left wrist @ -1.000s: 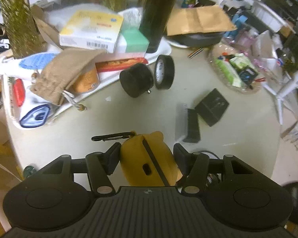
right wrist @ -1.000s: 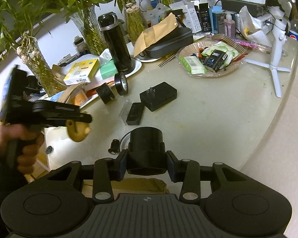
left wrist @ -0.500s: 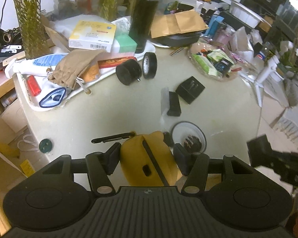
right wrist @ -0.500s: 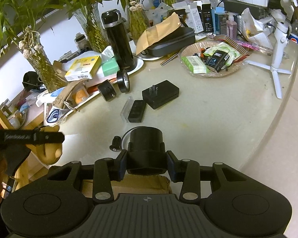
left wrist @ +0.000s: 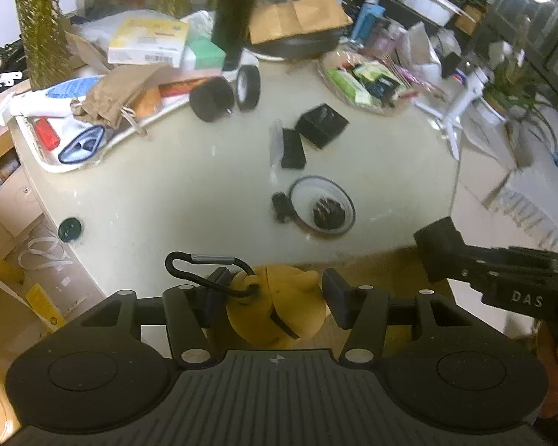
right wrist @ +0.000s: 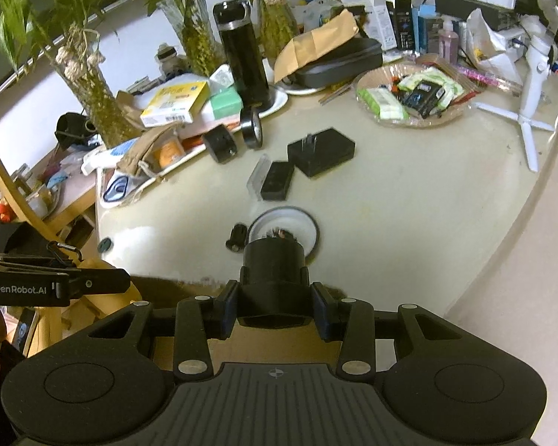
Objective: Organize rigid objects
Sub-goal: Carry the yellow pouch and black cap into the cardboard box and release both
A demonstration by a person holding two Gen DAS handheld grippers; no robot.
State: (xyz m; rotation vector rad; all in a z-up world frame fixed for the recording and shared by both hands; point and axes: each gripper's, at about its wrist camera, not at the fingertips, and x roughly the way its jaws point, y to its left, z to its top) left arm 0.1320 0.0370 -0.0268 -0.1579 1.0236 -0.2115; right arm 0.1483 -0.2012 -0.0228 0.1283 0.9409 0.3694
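Observation:
My left gripper (left wrist: pixel 273 295) is shut on a yellow case (left wrist: pixel 279 304) with a black carabiner (left wrist: pixel 204 271), held off the table's near edge. It also shows in the right wrist view (right wrist: pixel 93 282) at the left. My right gripper (right wrist: pixel 275 306) is shut on a black cylinder (right wrist: pixel 273 265), held above the near edge. It shows in the left wrist view (left wrist: pixel 442 249) at the right. On the cream table (right wrist: pixel 409 200) lie a round lid (right wrist: pixel 286 223), a small black cap (right wrist: pixel 236 238), a black adapter (right wrist: pixel 321 150) and a flat black case (right wrist: pixel 277 180).
A white tray (right wrist: pixel 137 186) piled with a cloth pouch, boxes and a black flask (right wrist: pixel 243 59) stands at the back left. Two tape rolls (right wrist: pixel 234 137) lean by it. A snack bowl (right wrist: pixel 413 96) and a white tripod (right wrist: pixel 532 89) sit at the right. Plant vases line the back.
Both grippers have pulled back from the table toward its near edge with their objects still held. The left gripper has drawn back further and lower, and the right gripper now shows beside it.

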